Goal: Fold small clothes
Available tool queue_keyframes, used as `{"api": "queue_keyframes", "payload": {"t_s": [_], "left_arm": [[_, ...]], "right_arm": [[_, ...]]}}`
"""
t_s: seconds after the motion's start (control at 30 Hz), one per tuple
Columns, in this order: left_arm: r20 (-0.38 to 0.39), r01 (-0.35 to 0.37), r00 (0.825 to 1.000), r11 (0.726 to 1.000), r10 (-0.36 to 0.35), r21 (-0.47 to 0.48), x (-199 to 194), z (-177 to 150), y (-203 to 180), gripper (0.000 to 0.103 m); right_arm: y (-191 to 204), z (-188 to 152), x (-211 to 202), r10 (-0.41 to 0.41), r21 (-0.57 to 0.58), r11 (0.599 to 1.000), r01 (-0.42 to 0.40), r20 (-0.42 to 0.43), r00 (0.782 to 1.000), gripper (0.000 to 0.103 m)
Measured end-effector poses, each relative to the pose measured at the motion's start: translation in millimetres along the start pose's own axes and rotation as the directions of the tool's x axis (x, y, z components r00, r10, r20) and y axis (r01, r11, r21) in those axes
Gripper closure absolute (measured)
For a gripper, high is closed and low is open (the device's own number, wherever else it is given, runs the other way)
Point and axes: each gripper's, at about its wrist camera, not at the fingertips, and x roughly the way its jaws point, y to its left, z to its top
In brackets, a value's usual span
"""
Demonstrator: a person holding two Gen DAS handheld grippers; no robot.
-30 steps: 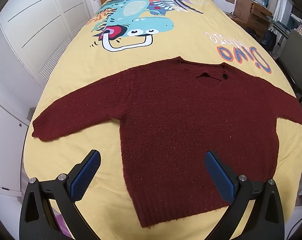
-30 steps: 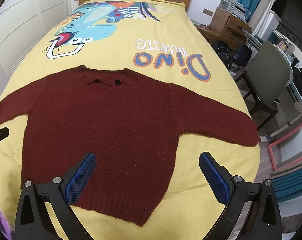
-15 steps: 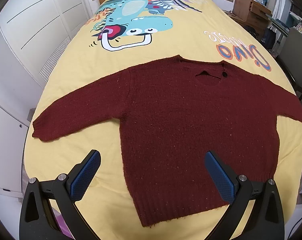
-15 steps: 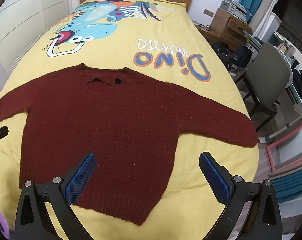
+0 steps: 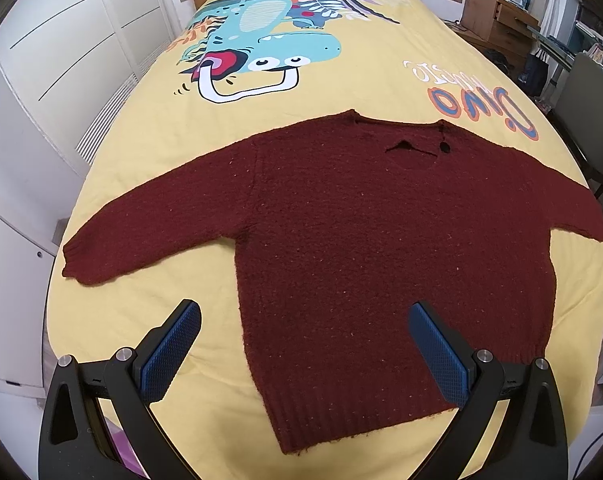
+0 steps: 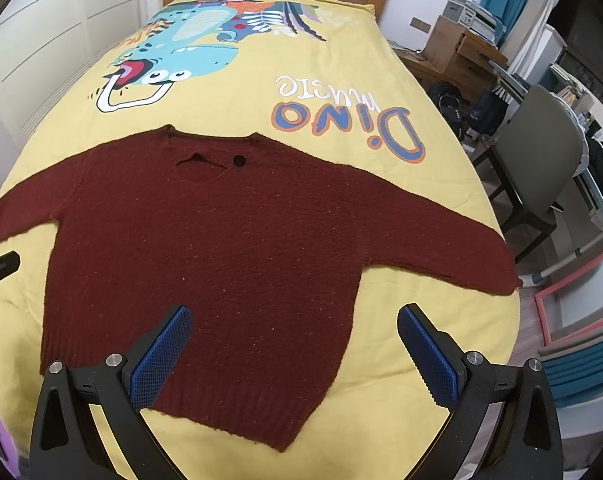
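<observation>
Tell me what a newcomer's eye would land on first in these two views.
First, the dark red sweater spread flat with both sleeves out, filling the near half of the yellow bedspread. Next, the cartoon dinosaur print toward the headboard, with the "Dino music" lettering off to the right of it. In the foreground, the left gripper and right gripper hover wide open over the sweater's lower hem, holding nothing.

Maroon knit sweater (image 5: 381,240) flat, sleeves outspread
</observation>
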Motion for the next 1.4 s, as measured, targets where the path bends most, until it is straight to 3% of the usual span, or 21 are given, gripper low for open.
{"api": "queue_keyframes", "payload": {"t_s": [0.2,0.37,0.57,0.67,0.97,1.23,1.4], "left_arm": [[-0.010,0.005,1.000,1.000,-0.005,0.011,6,5,-3,0.001],[-0.022,0.006,1.000,0.999,-0.005,0.035,22,15,-4,0.001],[-0.054,-0.008,0.998,0.999,0.010,0.046,55,29,0,0.001],[-0.081,0.028,0.996,0.999,-0.025,0.038,73,36,3,0.001],[-0.137,0.051,0.990,0.998,-0.045,0.038,119,54,-2,0.001],[-0.187,0.034,0.982,0.999,-0.031,0.013,140,54,2,0.001],[-0.213,0.013,0.977,1.000,-0.019,-0.028,149,53,16,0.001]], "right_arm": [[-5,1,9,0.005,0.007,1.000,-0.005,0.006,1.000,0.001],[-31,3,30,0.032,0.068,0.997,-0.033,0.018,0.999,0.001],[-97,6,78,-0.003,0.197,0.980,0.005,-0.011,1.000,0.001],[-139,2,108,0.000,0.293,0.956,0.011,-0.039,0.999,0.001],[-249,-29,202,-0.016,0.570,0.817,0.088,-0.130,0.991,0.001],[-336,-51,240,-0.046,0.796,0.581,0.170,-0.177,0.983,0.001],[-366,-50,255,-0.020,0.839,0.523,0.149,-0.163,0.986,0.001]]}}
